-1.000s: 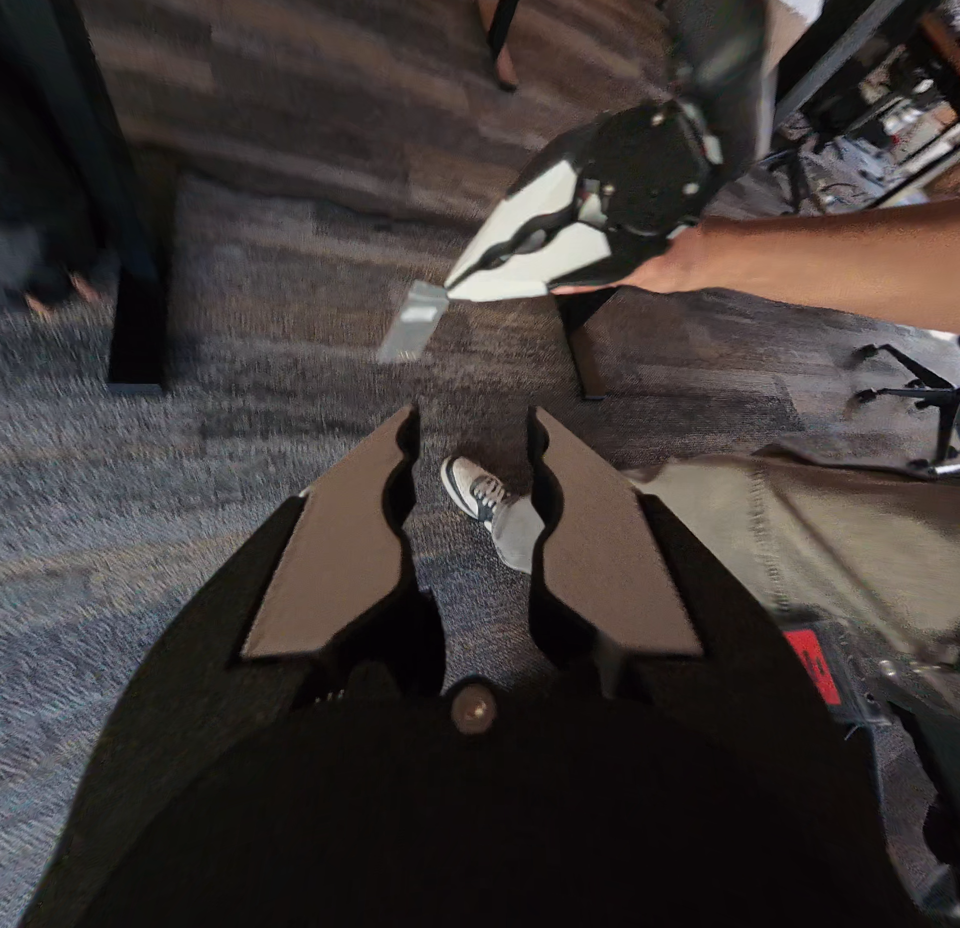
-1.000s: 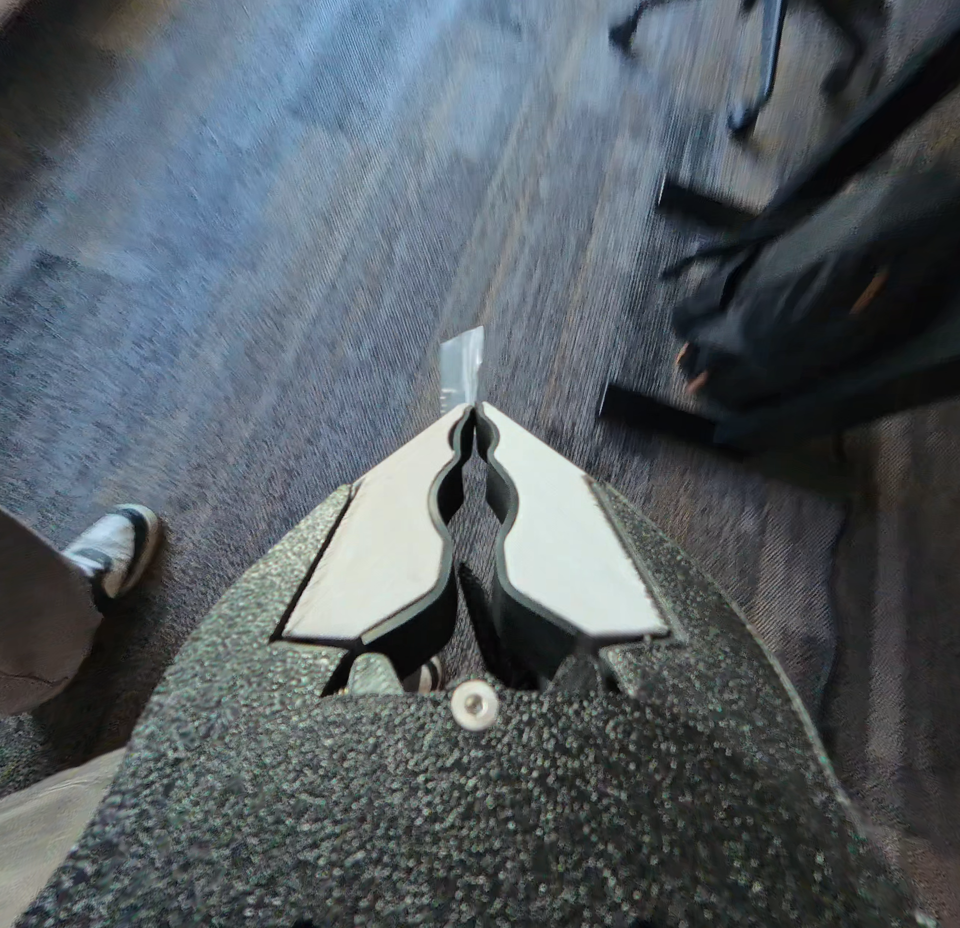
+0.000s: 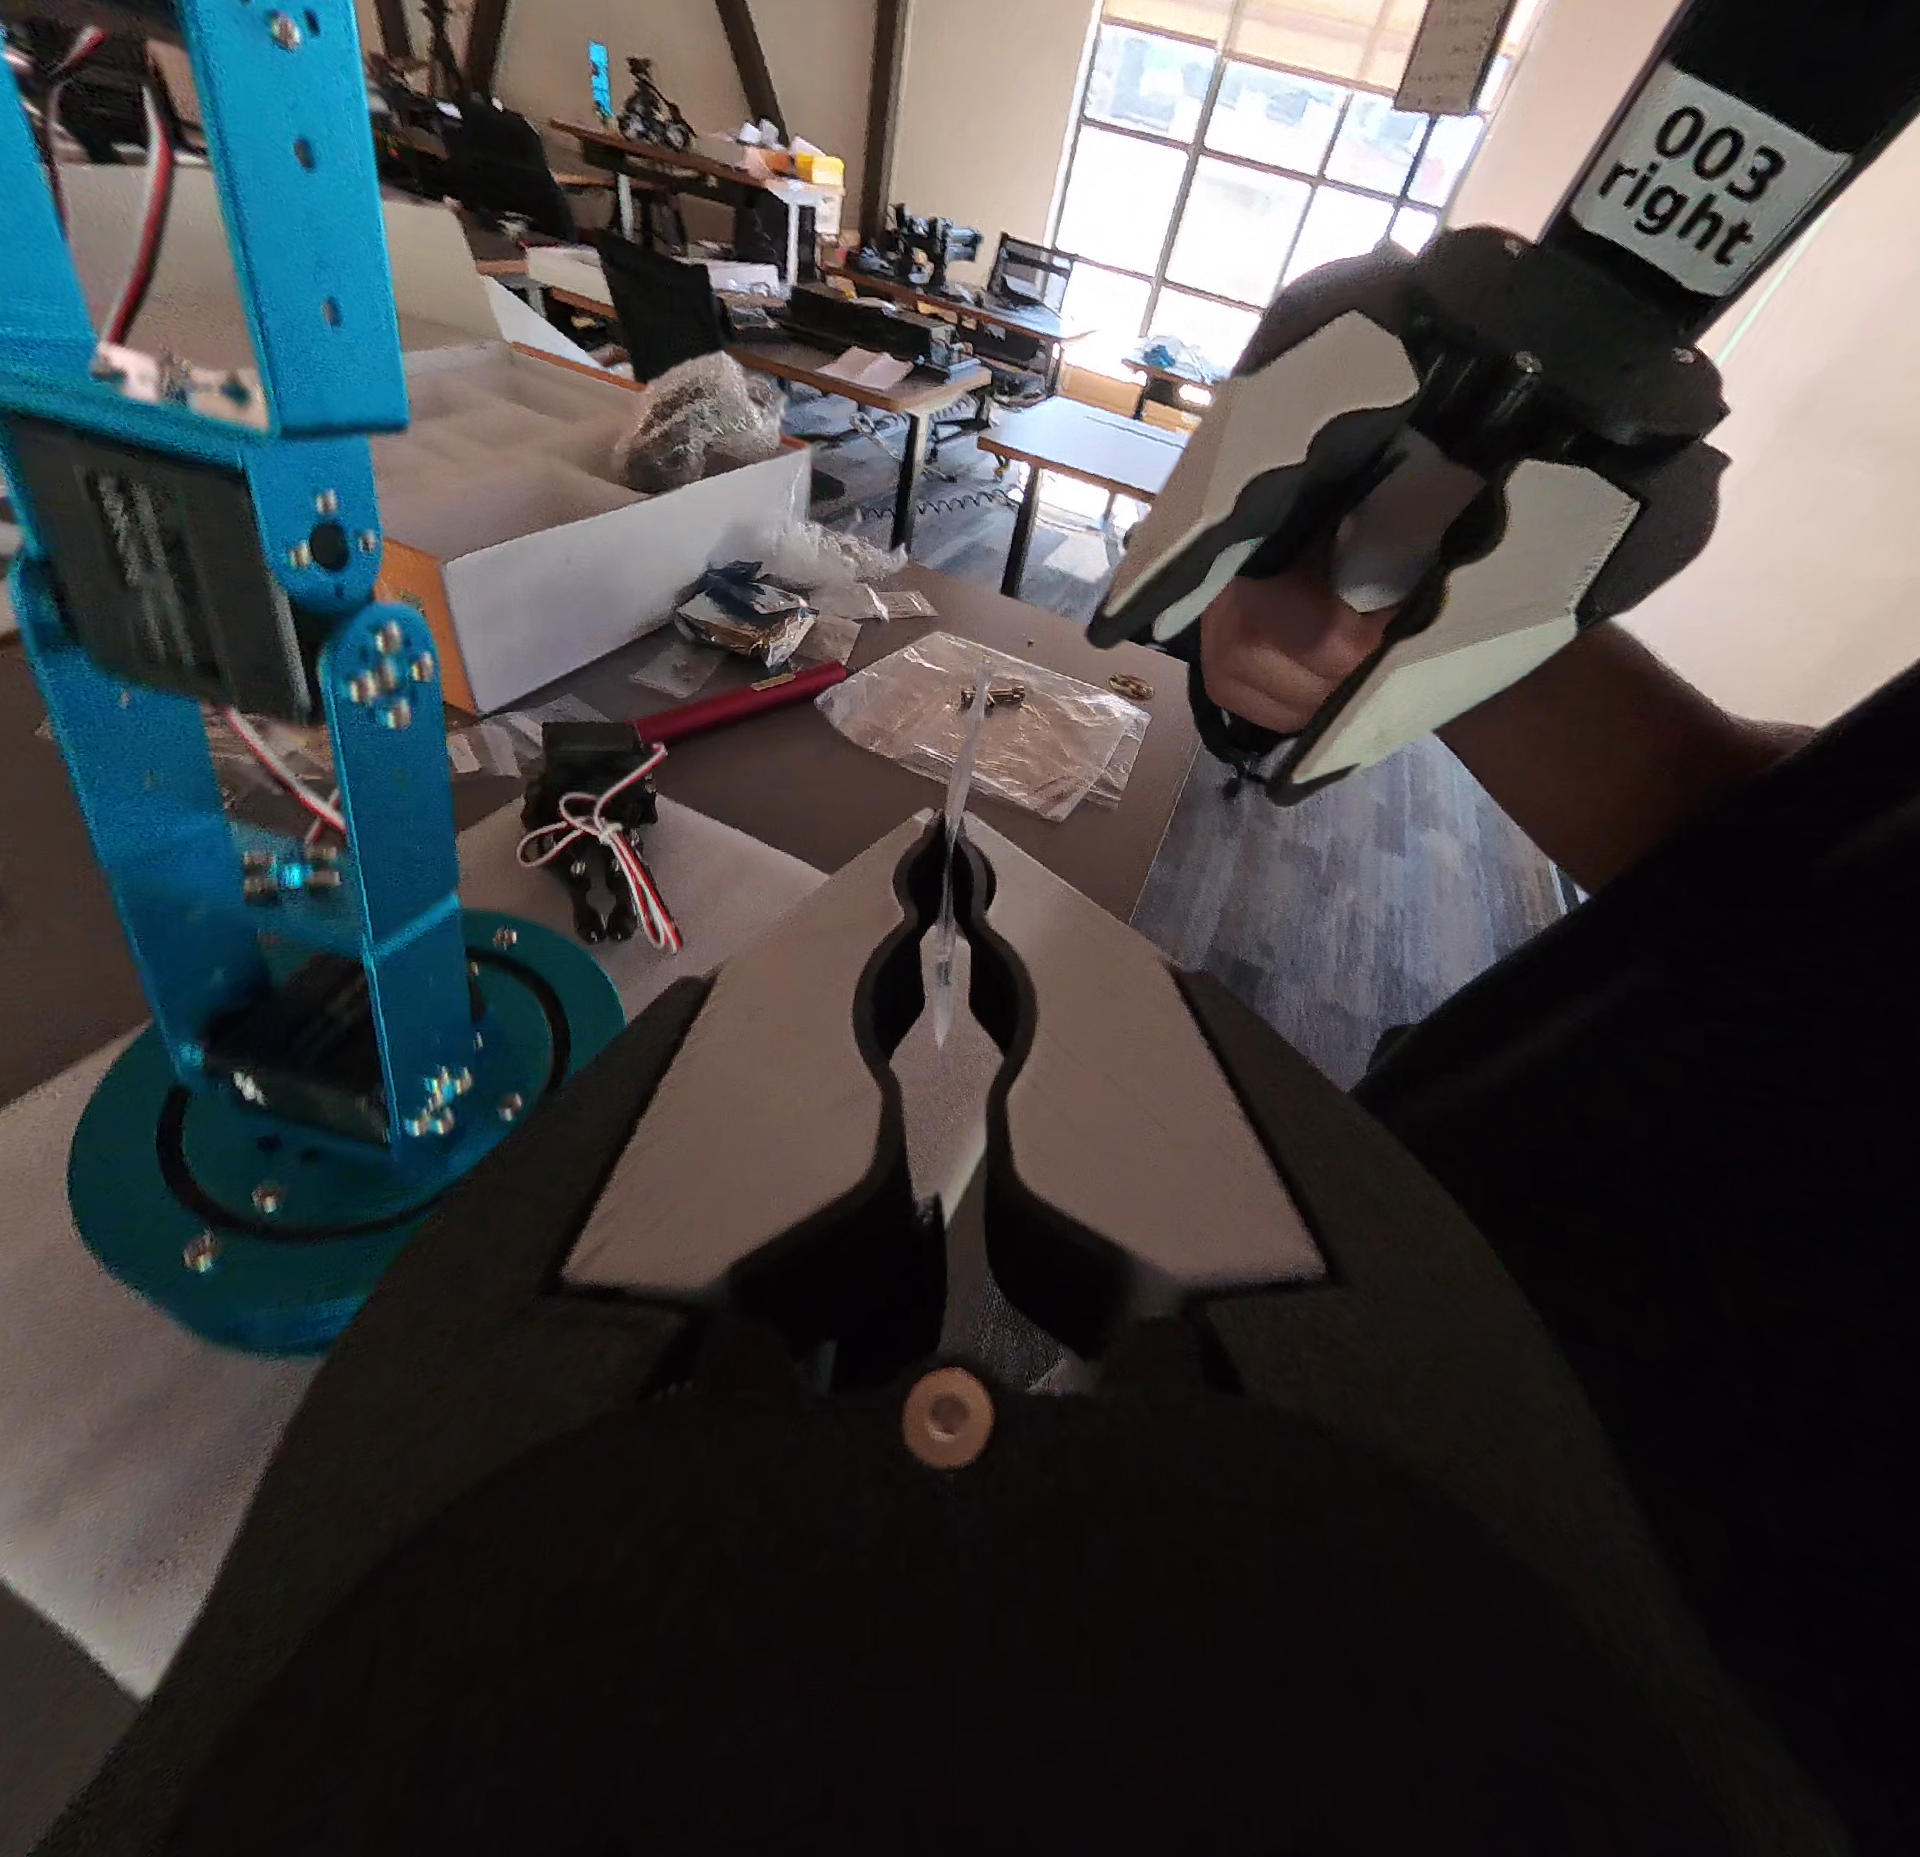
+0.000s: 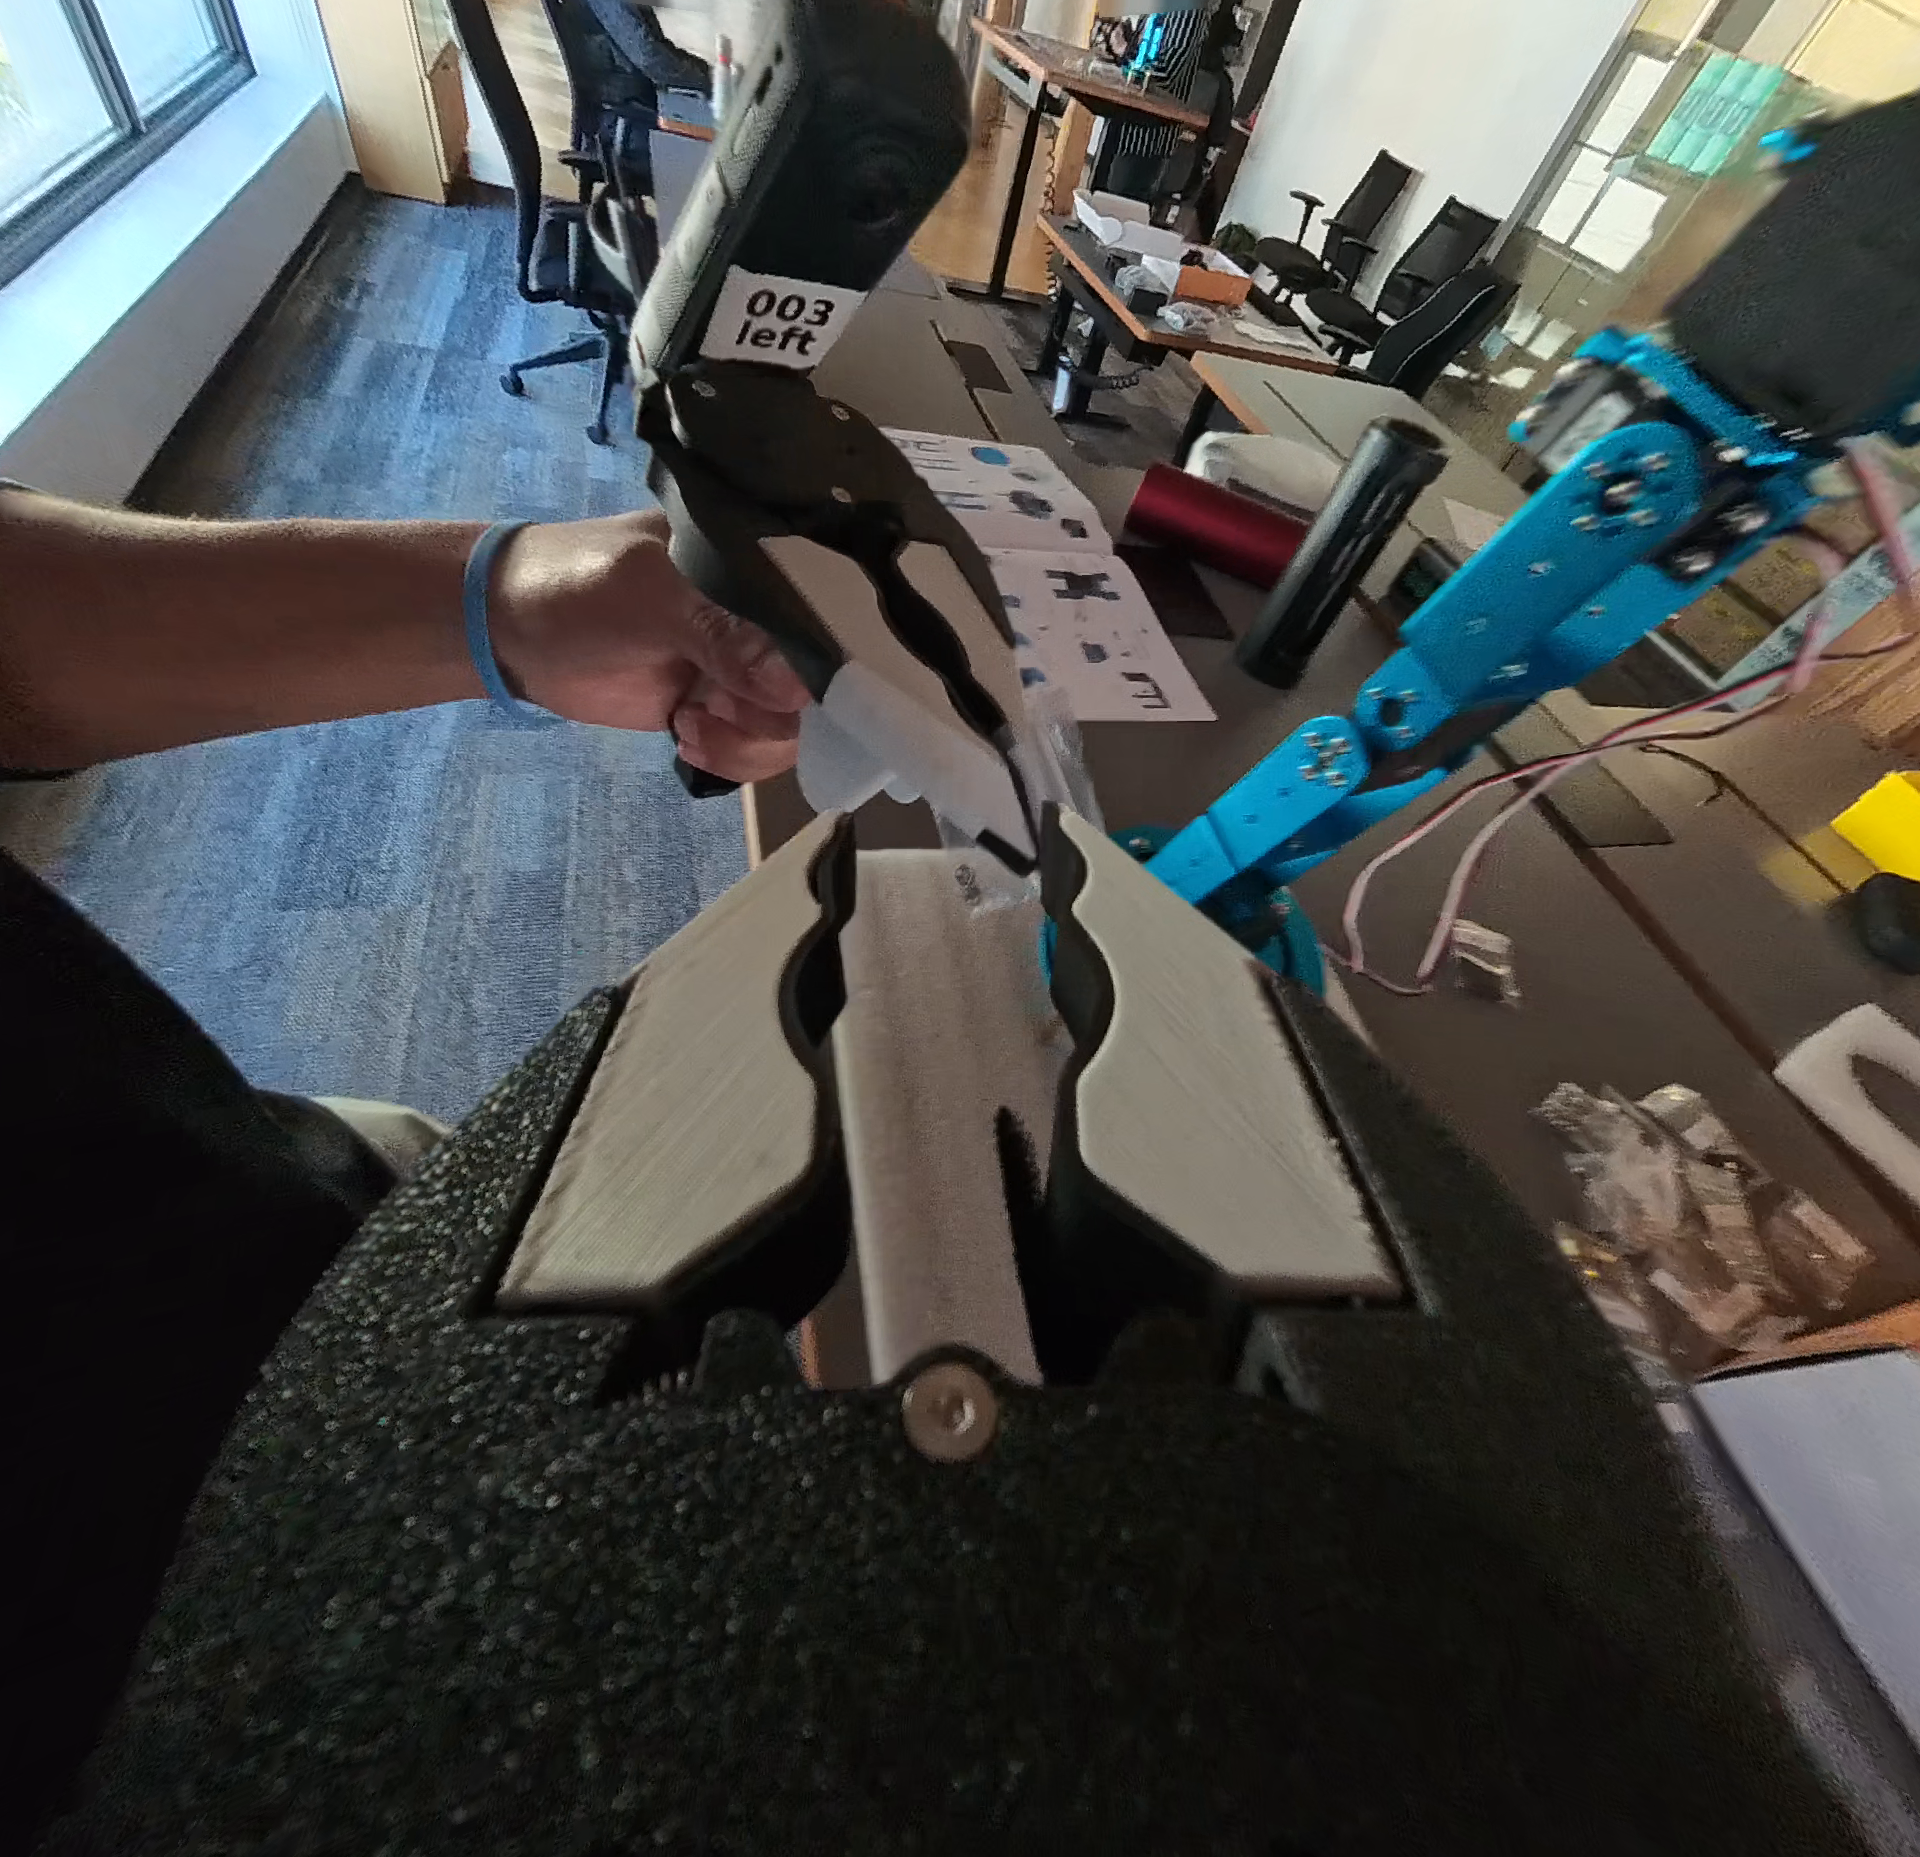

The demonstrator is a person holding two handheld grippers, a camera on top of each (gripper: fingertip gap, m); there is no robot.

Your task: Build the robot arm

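Observation:
My left gripper (image 3: 951,822) is shut on a small clear plastic bag (image 3: 964,758), seen edge-on and sticking up past the fingertips. In the right wrist view the left gripper (image 4: 1023,851) is held by a hand, and the bag (image 4: 1051,758) hangs crumpled at its tips with small screws inside. My right gripper (image 4: 940,831) is open and empty, its tips close beside the bag and the left gripper's tips. It also shows open at the upper right of the left wrist view (image 3: 1195,711). A blue robot arm kit (image 3: 260,560) stands on a round base just left of the left gripper.
On the dark table (image 3: 831,789) lie a black servo with wires (image 3: 603,820), a red tool handle (image 3: 738,706), flat clear bags (image 3: 987,727) and a white box (image 3: 582,560). An instruction sheet (image 4: 1081,581), a black cylinder (image 4: 1340,550) and loose bags (image 4: 1683,1184) lie nearby. The blue arm (image 4: 1455,664) leans right. Tip to tip, the grippers are about 5 cm apart.
Both grippers have swung up from the carpet to table height. The clear bag has passed from the right gripper, now open, to the left gripper, now shut on it.

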